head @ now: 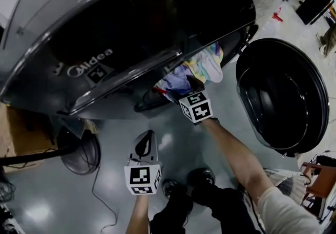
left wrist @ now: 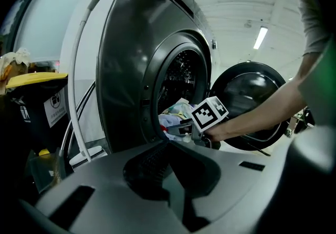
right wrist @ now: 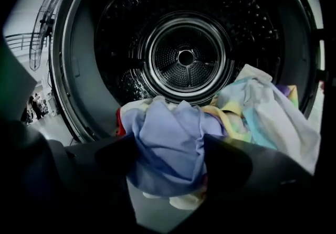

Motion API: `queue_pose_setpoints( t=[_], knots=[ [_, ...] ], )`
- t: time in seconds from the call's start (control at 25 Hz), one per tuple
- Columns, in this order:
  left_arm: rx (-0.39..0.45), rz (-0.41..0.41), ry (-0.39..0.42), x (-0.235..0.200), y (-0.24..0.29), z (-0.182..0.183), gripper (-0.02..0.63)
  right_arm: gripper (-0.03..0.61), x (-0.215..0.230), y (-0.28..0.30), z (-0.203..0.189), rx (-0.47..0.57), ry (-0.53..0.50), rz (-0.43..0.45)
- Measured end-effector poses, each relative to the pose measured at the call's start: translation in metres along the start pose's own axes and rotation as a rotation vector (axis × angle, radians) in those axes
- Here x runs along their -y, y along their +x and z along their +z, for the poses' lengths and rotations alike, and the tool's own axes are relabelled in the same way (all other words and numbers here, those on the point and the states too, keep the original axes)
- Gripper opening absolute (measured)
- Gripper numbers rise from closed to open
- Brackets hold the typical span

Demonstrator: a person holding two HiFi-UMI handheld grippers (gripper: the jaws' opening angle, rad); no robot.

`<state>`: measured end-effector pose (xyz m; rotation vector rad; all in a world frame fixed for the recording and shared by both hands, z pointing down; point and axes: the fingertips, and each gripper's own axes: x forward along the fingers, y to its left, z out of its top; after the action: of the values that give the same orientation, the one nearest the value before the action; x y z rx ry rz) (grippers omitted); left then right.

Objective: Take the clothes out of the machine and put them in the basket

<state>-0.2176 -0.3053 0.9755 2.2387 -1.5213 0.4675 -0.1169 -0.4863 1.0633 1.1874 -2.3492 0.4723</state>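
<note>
Several garments heaped at the drum mouth, one of them between spread jaws.
The blue garment (right wrist: pixel 163 123) lies at the lip of the machine's drum (right wrist: pixel 185 57), in front of the pale multicoloured clothes (right wrist: pixel 262 107). The right gripper (right wrist: pixel 168 146) has its jaws spread either side of it and is not yet pinching. Closing on only the loose front fold could let it slip, or drag the tangled pile onto the floor (head: pixel 223 102) below. The left gripper (head: pixel 147 138) hangs well apart, jaws pressed together and empty, too far off to catch a spill. No basket can be made out.
</note>
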Motion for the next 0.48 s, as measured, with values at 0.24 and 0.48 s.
queue_pose_setpoints(
  t=[0.24, 0.48],
  knots=[
    [0.004, 0.017, -0.017, -0.005, 0.000, 0.001, 0.018, 0.140, -0.019, -0.003, -0.001, -0.050, -0.114, -0.025],
    [-0.005, 0.008, -0.024, 0.007, -0.014, 0.013, 0.018, 0.089, -0.040, -0.025, 0.011, -0.058, -0.127, 0.026]
  ],
)
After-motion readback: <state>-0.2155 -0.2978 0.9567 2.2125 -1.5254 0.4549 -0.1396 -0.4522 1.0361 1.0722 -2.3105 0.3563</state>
